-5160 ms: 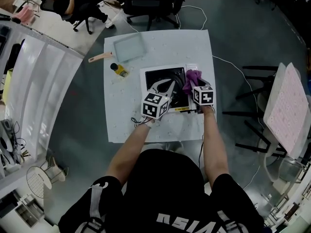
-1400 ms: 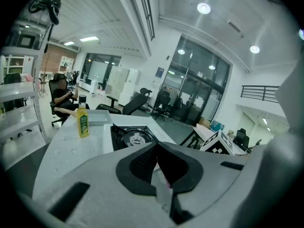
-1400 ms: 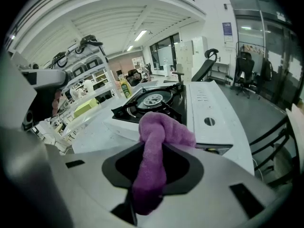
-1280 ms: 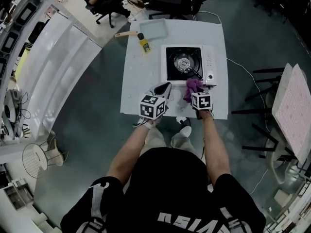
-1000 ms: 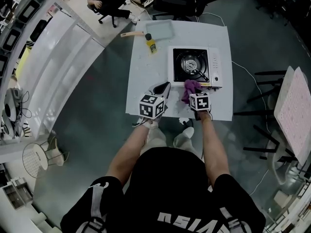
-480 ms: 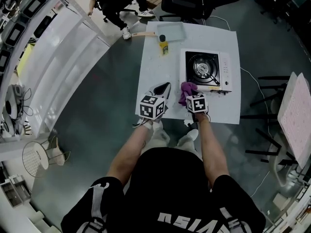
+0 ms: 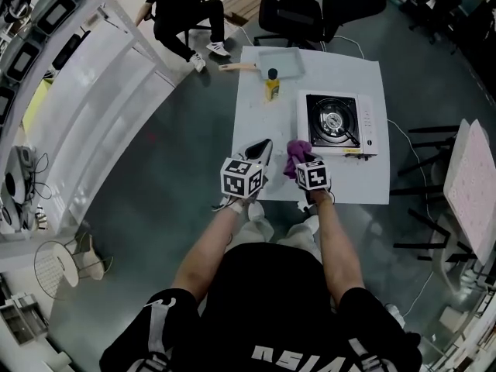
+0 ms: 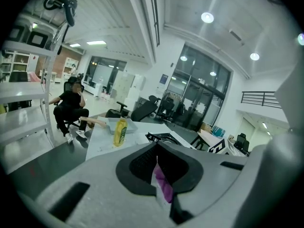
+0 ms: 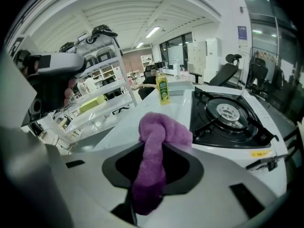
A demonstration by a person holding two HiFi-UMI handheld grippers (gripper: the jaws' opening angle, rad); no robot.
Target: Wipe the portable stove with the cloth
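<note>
The white portable stove [image 7: 338, 122] with its black burner sits on the right half of the white table [image 7: 263, 122]; in the right gripper view the stove [image 9: 228, 115] lies just ahead to the right. My right gripper [image 7: 301, 161] is shut on a bunched purple cloth [image 7: 294, 154], held over the table short of the stove's near left corner, not touching it. The cloth [image 9: 159, 132] fills the jaws of that gripper [image 9: 153, 148]. My left gripper [image 7: 262, 150] hovers over the table's near left part, jaws together and empty; its tips [image 8: 157, 148] point toward the stove [image 8: 164, 137].
A yellow bottle [image 7: 272, 84] stands left of the stove, and a shallow tray [image 7: 278, 59] with a wooden-handled brush [image 7: 233, 67] lies at the far edge. Office chairs [image 7: 291, 10] and a seated person [image 7: 180, 6] are beyond. White shelving [image 7: 93, 91] runs along the left.
Both grippers have drawn back from the stove toward the table's near edge, the cloth still in the right one. The stove top, earlier under the cloth, now lies bare.
</note>
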